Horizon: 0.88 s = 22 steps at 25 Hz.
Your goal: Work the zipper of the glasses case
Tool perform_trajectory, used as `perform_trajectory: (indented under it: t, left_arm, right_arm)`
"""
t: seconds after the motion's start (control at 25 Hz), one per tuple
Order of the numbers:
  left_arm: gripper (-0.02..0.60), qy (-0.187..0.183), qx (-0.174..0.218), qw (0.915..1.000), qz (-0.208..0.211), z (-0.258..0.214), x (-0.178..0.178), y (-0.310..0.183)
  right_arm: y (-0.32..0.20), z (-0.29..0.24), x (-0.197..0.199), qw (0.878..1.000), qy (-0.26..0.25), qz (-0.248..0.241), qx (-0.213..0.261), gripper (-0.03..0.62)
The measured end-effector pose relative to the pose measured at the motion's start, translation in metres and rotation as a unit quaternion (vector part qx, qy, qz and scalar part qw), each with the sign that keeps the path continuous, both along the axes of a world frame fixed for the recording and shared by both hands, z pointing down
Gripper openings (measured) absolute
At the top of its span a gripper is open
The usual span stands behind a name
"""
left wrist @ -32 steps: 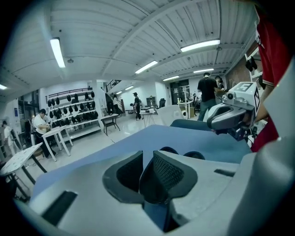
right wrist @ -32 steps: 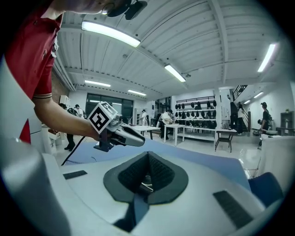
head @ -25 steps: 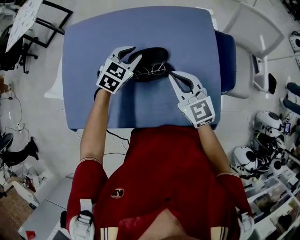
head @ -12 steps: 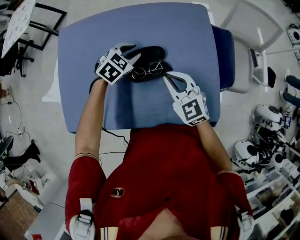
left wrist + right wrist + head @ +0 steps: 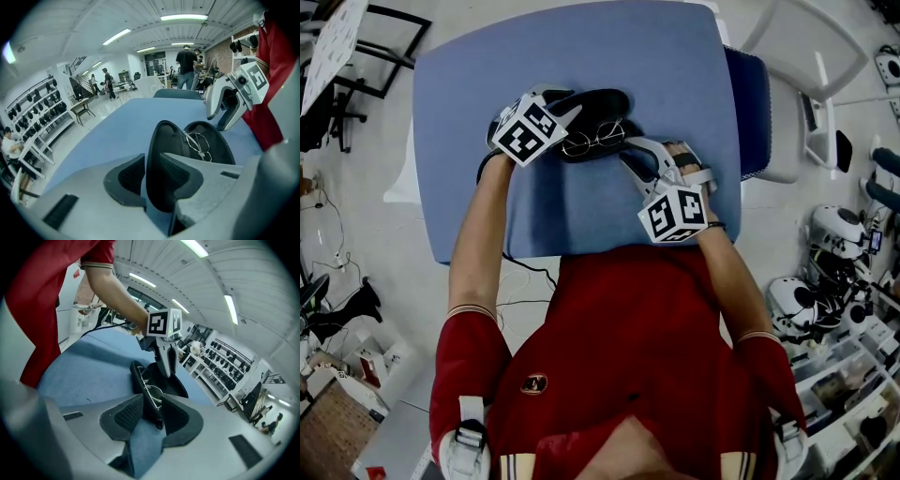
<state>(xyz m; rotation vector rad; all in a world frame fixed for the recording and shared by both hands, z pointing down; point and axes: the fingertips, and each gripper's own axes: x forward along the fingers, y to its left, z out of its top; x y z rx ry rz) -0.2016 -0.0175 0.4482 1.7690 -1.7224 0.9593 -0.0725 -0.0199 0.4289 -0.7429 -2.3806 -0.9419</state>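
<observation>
Blue table (image 5: 572, 84), dark blue chair (image 5: 753, 112), helmet racks (image 5: 35, 105).

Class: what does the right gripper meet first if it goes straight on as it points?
The glasses case: its near end sits between the right gripper's jaws, which have just been opening; touch unclear.

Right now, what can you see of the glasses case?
The glasses case is a black, hard-looking clamshell, zipper undone, lying open on the blue table. Wire-rimmed glasses rest in one half. The left gripper straddles one end's raised half; the right gripper, its jaws just opening, straddles the other end. Neither visibly pinches it.
</observation>
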Motion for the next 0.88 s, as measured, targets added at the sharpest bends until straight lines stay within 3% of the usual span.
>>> perform_trajectory:
  t: [0.28, 0.68, 0.88]
  left_arm:
    - [0.064, -0.021, 0.012, 0.9997, -0.004, -0.008, 0.005, 0.0]
    - [0.054, -0.06, 0.037, 0.9975, 0.007, -0.035, 0.029, 0.007]
    - [0.057, -0.105, 0.045, 0.9934, 0.012, -0.043, 0.048, 0.01]
  right_arm:
    - [0.0, 0.013, -0.003, 0.999, 0.003, -0.008, 0.035, 0.086]
    - [0.002, 0.016, -0.001, 1.0, 0.008, -0.013, 0.025, 0.074]
    - [0.001, 0.017, 0.001, 1.0, 0.009, -0.01, 0.012, 0.075]
